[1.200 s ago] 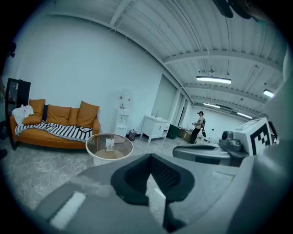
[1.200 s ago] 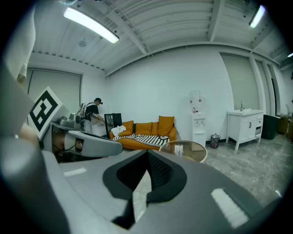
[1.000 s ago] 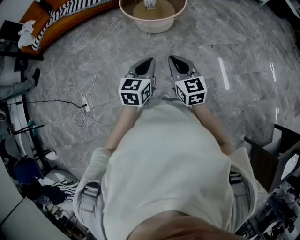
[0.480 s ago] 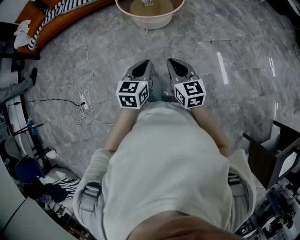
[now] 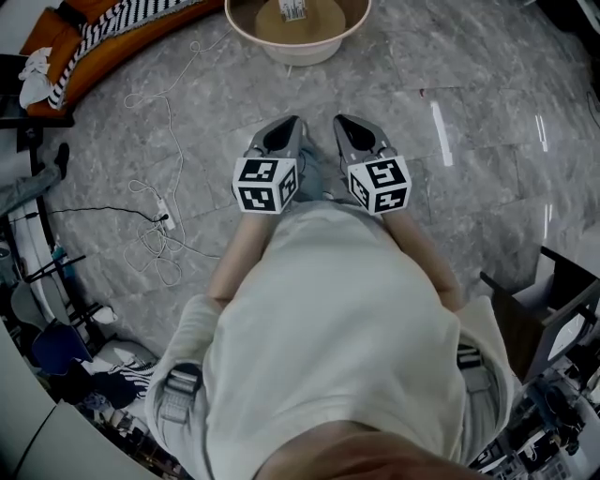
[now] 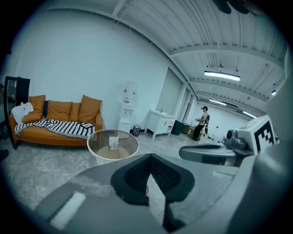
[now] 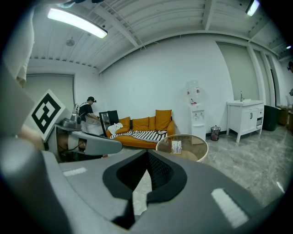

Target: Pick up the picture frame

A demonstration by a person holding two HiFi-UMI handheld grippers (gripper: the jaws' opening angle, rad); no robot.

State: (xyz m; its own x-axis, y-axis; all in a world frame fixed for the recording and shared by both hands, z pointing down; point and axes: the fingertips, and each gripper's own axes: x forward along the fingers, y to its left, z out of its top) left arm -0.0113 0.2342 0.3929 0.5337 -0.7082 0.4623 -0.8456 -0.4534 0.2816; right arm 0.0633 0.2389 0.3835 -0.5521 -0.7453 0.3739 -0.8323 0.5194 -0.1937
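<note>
Head view: round table (image 5: 309,54) holds picture frame (image 5: 295,8).

The head view looks steeply down; both gripper views face forward, all sharing the round table (image 6: 90,147).

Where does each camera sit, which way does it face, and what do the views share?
Head view: on the person's head, facing steeply down at the grey floor; shows their torso, the left gripper and right gripper, both shut.
Left gripper view: on the left gripper, looking along its jaws at the round table and orange sofa; right gripper at right.
Right gripper view: on the right gripper, facing the same table and sofa; left gripper at left.
Shared: all three show the table bearing the picture frame.
</note>
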